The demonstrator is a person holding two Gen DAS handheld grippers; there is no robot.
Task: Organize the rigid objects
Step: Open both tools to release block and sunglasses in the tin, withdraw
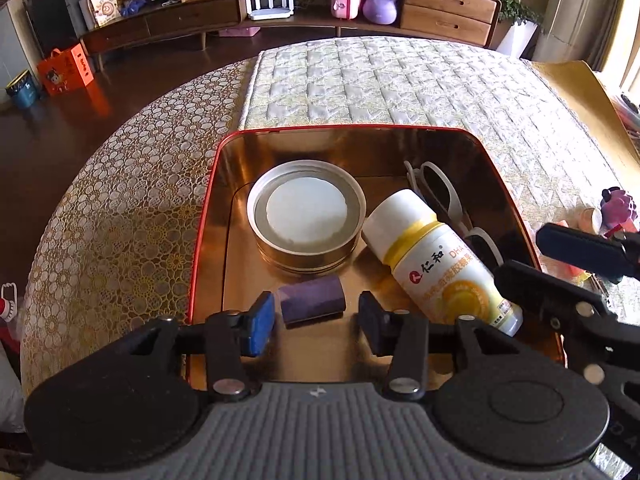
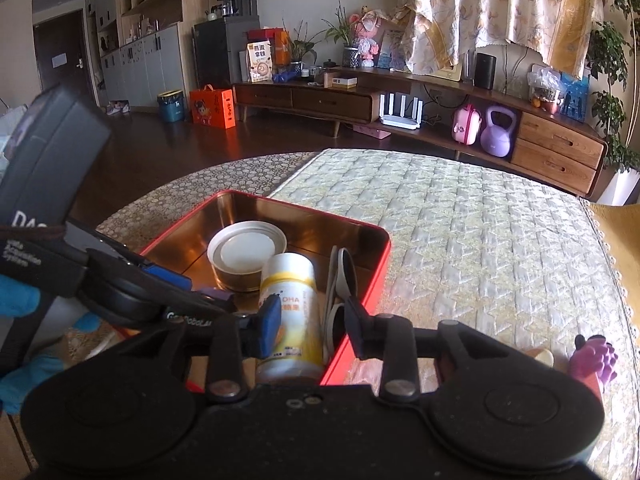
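A red tin box with a gold inside stands on the table. In it lie a round metal lid, a white bottle with a yellow label, white-framed sunglasses and a small purple block. My left gripper is open low in the box; the block lies between its fingers with a gap on the right. My right gripper is open around the bottle's bottom end, its right finger clear of it.
The box sits where a circle-patterned tablecloth meets a quilted mat. A purple grape toy and other small items lie right of the box. A blue-gloved hand holds the left gripper.
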